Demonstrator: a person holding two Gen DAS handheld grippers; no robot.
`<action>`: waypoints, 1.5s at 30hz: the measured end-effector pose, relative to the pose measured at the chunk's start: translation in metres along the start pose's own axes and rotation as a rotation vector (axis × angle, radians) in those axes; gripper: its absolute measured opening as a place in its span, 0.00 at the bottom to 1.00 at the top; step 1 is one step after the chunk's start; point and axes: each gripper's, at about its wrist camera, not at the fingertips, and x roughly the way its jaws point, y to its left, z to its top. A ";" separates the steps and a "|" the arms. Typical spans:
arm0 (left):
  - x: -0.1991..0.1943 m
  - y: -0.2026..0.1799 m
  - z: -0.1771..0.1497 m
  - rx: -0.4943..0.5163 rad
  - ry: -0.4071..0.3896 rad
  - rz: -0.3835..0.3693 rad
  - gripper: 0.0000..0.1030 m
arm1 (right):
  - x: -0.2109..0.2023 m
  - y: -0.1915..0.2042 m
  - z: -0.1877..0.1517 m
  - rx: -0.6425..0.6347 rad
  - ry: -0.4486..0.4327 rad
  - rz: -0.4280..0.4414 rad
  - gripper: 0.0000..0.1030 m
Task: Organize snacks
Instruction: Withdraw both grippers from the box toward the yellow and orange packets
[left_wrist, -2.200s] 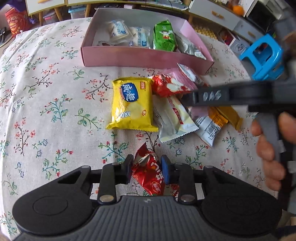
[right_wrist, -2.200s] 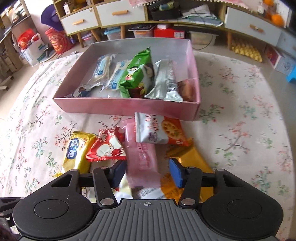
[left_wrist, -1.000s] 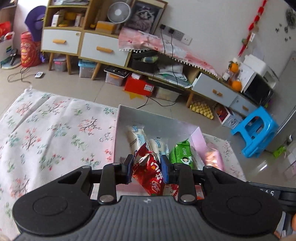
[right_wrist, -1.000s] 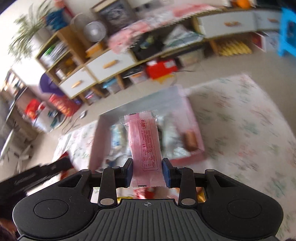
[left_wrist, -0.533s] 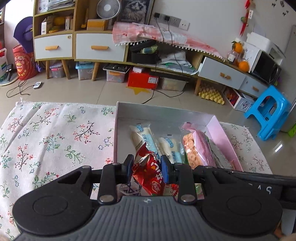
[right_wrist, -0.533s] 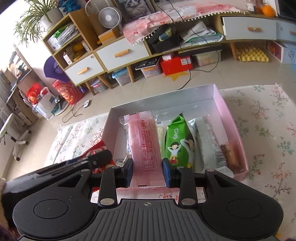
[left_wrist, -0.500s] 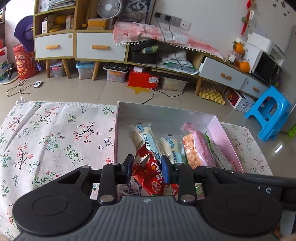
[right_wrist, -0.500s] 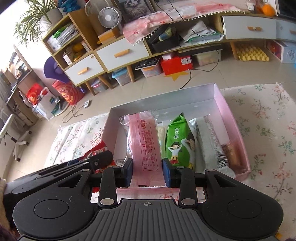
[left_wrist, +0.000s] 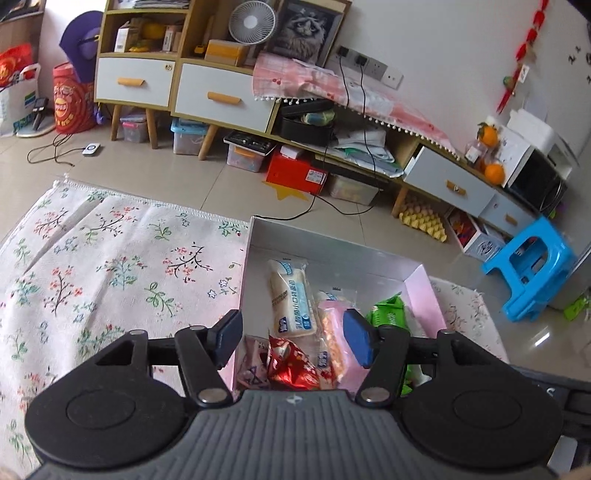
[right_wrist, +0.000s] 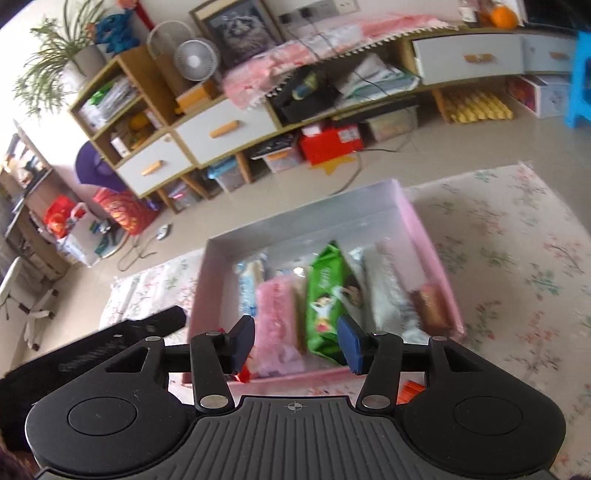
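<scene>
A pink box (left_wrist: 423, 291) (right_wrist: 424, 229) stands on the flowered cloth and holds several snack packets. My left gripper (left_wrist: 293, 341) is open above the box's near end; the red packet (left_wrist: 291, 363) lies in the box below it. My right gripper (right_wrist: 295, 343) is open above the box's near wall; the pink packet (right_wrist: 275, 317) lies in the box under it, also visible in the left wrist view (left_wrist: 332, 332). A green packet (right_wrist: 327, 295) (left_wrist: 389, 314), a white-blue packet (left_wrist: 290, 302) and a silver packet (right_wrist: 388, 291) lie beside them.
An orange packet (right_wrist: 410, 391) lies on the flowered cloth (left_wrist: 110, 273) in front of the box. The left gripper's body (right_wrist: 92, 354) shows at the left of the right wrist view. Beyond the cloth are floor, cabinets (left_wrist: 221, 96) and a blue stool (left_wrist: 532, 269).
Both grippers have opened. The red packet dropped out of the left one and the pink packet out of the right one; both now lie in the box.
</scene>
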 end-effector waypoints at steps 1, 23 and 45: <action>-0.003 -0.001 -0.001 -0.002 0.006 0.003 0.55 | -0.005 -0.003 0.000 0.008 0.003 -0.017 0.48; -0.064 -0.026 -0.055 0.039 0.098 0.086 0.93 | -0.093 -0.049 -0.057 0.037 0.087 -0.097 0.79; -0.050 -0.060 -0.077 0.195 0.123 0.162 0.97 | -0.090 -0.058 -0.057 0.003 0.101 -0.148 0.80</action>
